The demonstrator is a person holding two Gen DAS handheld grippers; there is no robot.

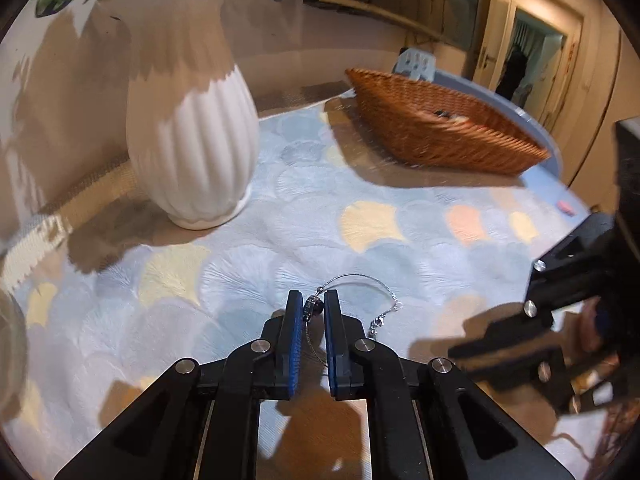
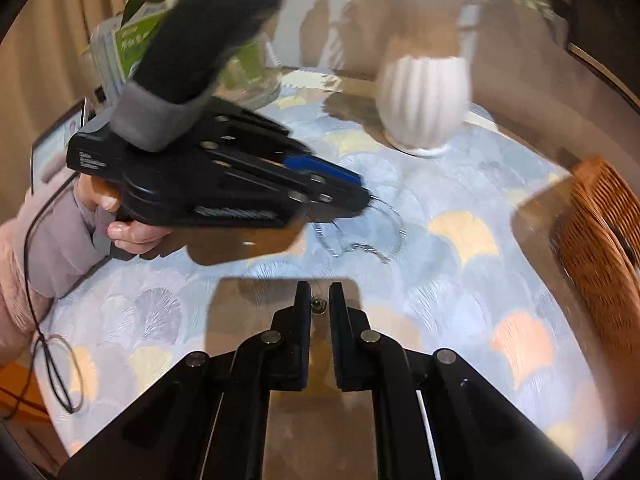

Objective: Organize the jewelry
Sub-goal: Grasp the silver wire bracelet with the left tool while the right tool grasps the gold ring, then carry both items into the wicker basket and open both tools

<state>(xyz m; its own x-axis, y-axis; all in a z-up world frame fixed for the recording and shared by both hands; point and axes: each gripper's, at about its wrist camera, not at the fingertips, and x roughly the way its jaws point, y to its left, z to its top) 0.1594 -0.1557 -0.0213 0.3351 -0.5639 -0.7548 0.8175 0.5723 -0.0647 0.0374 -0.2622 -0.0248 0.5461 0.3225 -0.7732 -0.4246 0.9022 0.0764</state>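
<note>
Our left gripper (image 1: pixel 313 305) is clenched on a wire bracelet (image 1: pixel 362 280); our right gripper (image 2: pixel 319 300) pinches a small bead (image 2: pixel 319 303). We should lift both together and carry them to the basket (image 1: pixel 440 136), far right.

A: What fills the upper right of the left wrist view?
B: Cream panelled doors (image 1: pixel 532 32), warmly lit, with one dark doorway (image 1: pixel 520 68).
A: And the upper left of the right wrist view?
B: Beige curtains (image 2: pixel 48 40). The counter (image 2: pixel 460 300) wears a pale blue cloth with fan shapes; leaf shadows fall on the wall (image 1: pixel 60 80).
</note>
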